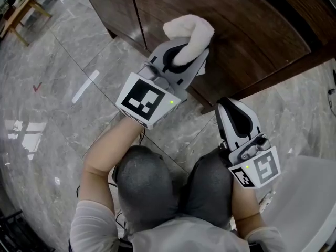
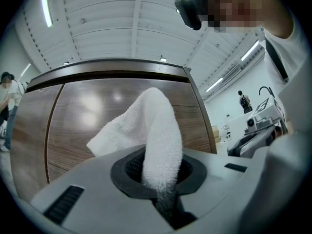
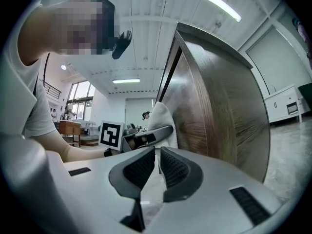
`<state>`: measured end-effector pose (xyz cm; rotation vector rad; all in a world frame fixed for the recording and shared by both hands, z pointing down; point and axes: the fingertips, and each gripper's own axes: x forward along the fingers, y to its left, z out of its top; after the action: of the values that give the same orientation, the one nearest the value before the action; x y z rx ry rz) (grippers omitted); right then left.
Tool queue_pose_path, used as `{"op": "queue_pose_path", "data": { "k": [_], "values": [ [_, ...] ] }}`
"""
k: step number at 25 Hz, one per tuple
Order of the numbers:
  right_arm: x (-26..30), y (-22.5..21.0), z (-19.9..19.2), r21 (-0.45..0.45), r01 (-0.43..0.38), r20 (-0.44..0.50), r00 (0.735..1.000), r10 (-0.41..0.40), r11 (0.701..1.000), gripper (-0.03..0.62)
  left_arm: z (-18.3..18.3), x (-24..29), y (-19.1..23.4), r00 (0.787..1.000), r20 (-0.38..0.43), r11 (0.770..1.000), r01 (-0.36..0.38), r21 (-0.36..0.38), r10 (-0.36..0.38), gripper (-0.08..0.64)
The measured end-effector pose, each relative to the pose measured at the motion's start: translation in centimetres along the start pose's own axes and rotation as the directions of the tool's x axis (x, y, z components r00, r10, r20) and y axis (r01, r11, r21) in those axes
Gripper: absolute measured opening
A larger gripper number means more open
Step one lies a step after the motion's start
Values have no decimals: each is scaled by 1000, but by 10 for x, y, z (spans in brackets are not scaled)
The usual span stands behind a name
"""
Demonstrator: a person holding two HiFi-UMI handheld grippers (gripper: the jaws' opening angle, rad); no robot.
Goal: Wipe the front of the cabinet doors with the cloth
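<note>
Grey marble floor (image 1: pixel 58 119) at left; left tool (image 1: pixel 184 56) clamps fluffy white folded cloth (image 1: pixel 191 30) at dark cabinet door (image 1: pixel 252 30), upper frame; right tool (image 1: pixel 235 112) closed, empty.

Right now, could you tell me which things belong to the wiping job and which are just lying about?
Job: white terry cloth, clamped in the left gripper; dark brown wooden cabinet doors.
Lying about: small wooden table, far left; white strip on the grey marble floor; right gripper, shut and empty.
</note>
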<state>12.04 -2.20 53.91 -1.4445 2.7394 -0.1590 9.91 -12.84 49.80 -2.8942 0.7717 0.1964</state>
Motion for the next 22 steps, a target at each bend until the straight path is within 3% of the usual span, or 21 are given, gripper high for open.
{"op": "queue_pose_path", "data": {
  "k": [9,16,22],
  "values": [
    [-24,-4,20,44,1,46,999,-3,999,58,12,16,-67,983,-4,982,185,-24,-185,61],
    [-33,-8,19,35,43,42,998,-45,998,58,14,20,-91,964,11,962,266,-60,-266,61],
    [-40,-6,22,23,70,40,997,-71,997,58,17,21,-96,959,27,954,285,-95,-283,61]
  ]
}}
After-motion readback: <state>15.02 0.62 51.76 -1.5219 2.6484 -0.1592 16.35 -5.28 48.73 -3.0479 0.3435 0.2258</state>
